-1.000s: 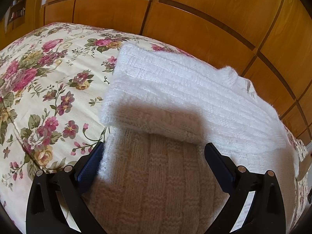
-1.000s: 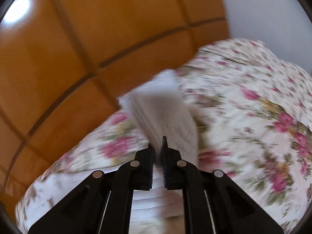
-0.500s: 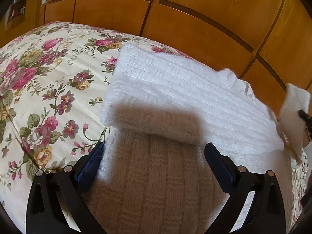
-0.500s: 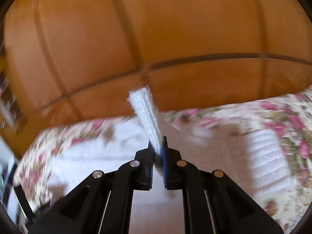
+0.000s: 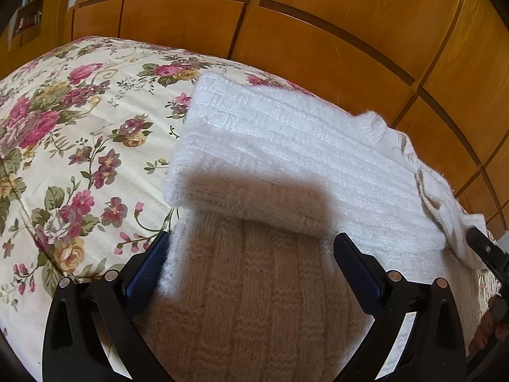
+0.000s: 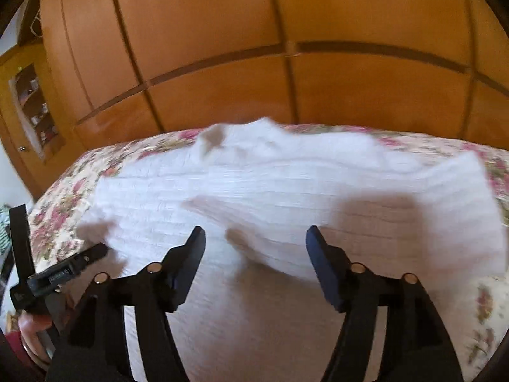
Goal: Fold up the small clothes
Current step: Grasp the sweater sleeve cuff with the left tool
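Observation:
A white knitted sweater lies on the floral bedspread, its left side folded over onto the body. My left gripper is open and stands over the sweater's near part, one finger at each side of the knit. My right gripper hovers over the sweater in a blurred picture. Its jaws are opening and no cloth sits between the pads. In the left wrist view the right gripper's fingertip shows at the right edge, beside the sleeve end lying on the sweater.
Wooden wardrobe doors rise just behind the bed. The bedspread runs out to the left of the sweater. A hand holds the left gripper at the bottom left of the right wrist view. A shelf niche is set in the wardrobe at left.
The right gripper swung a pinched sleeve across over the sweater, then let go and spread its jaws. The sleeve now lies on the sweater. The left gripper stayed put.

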